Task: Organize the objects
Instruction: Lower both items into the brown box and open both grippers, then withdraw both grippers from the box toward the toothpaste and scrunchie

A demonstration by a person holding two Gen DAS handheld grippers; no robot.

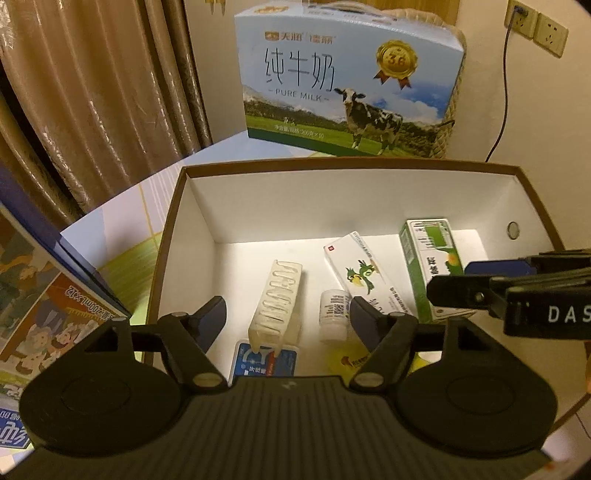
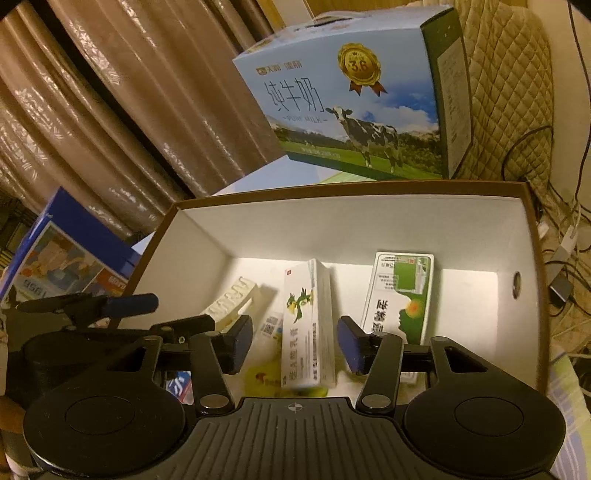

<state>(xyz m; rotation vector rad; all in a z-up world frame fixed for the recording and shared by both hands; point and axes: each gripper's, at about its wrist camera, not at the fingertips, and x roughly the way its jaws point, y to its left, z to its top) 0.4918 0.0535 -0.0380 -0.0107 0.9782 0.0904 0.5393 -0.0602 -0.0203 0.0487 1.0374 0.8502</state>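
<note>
Behind the box (image 1: 192,206), on the far side: a milk carton (image 1: 347,74) with a cow print, backed by a quilted cushion (image 2: 513,92). Far left: brown curtain (image 1: 92,92). Near left: a blue carton (image 1: 48,280) with cartoon print, just beside the box wall. Far right on the wall: sockets (image 1: 543,27) with a cable (image 1: 504,92) hanging down; more cables (image 2: 561,258) tangled at the right of the box.

Inside the box, on the white floor: a cream ridged tray (image 1: 279,299) at the left, its near end resting on a blue-and-white packet (image 1: 264,360); a small white bottle (image 1: 334,314) lying in the middle; a yellow item (image 1: 349,360) near it, partly hidden; a white pack (image 1: 369,277) with a green bird print, lying aslant; a green-and-white pack (image 1: 432,258) at the right, near the far wall. A round metal eyelet (image 1: 512,229) in the right wall.

Left gripper (image 1: 288,321) over the near part of the box, jaws spread wide, nothing between them; tray and bottle seen below the gap. Right gripper (image 2: 295,341) also spread wide, over the near right part, empty; white pack seen in the gap from its own camera, clear of both pads (image 2: 349,343). Right gripper's fingers reaching in from the right in the left view, in front of the green-and-white pack.
</note>
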